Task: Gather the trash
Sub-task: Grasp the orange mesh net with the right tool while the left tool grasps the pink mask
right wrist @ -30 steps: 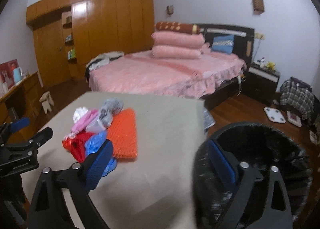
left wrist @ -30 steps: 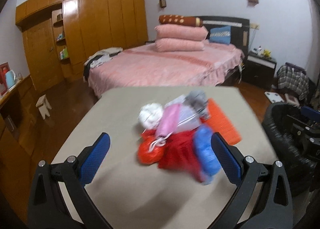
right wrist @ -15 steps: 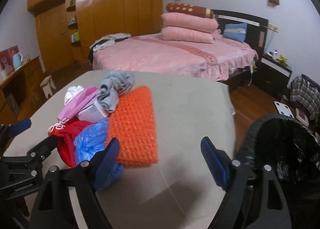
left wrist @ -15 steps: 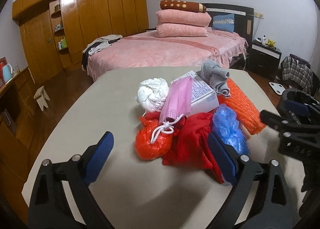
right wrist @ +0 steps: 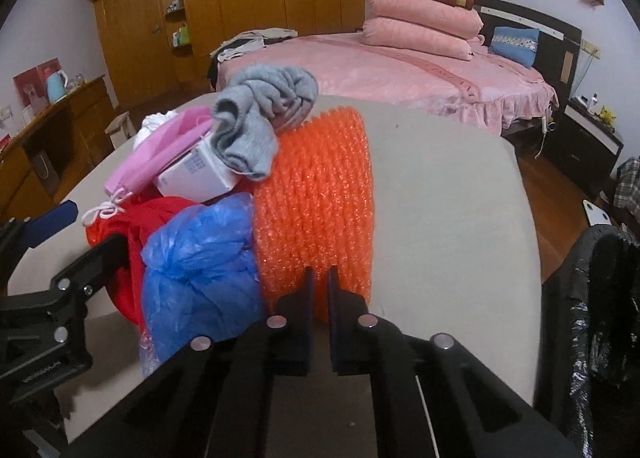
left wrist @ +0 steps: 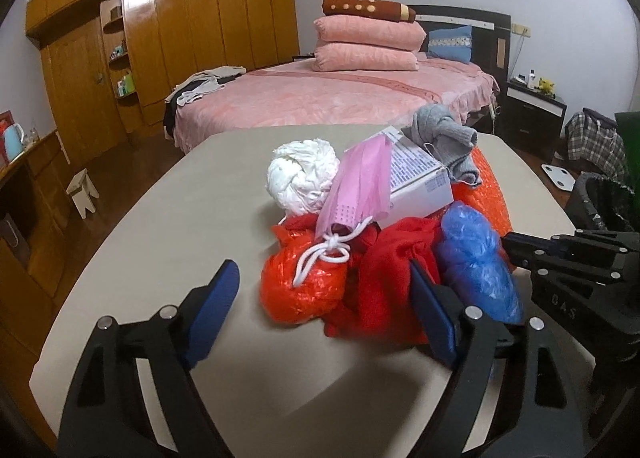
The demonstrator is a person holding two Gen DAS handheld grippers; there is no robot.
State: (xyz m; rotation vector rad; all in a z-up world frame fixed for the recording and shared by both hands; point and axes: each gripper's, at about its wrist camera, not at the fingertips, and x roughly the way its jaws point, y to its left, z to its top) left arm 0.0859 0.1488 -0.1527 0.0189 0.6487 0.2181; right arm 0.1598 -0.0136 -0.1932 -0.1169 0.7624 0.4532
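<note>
A heap of trash lies on the beige table: an orange-red plastic bag, red cloth, a blue plastic bag, a pink mask, a white box, a grey sock, a white crumpled wad and orange bubble wrap. My left gripper is low at the heap's near side. Its jaws are closing, with the orange-red bag and red cloth between them and the left pad clear of the bag. My right gripper is shut on the bubble wrap's near edge.
A black-lined bin stands off the table's right edge. Behind the table are a pink bed, a wooden wardrobe and a dark nightstand. Bare tabletop lies right of the bubble wrap.
My right gripper swung from the bin side to the heap and its jaws went from wide open to shut. My left gripper sank toward the heap, its jaws a little narrower.
</note>
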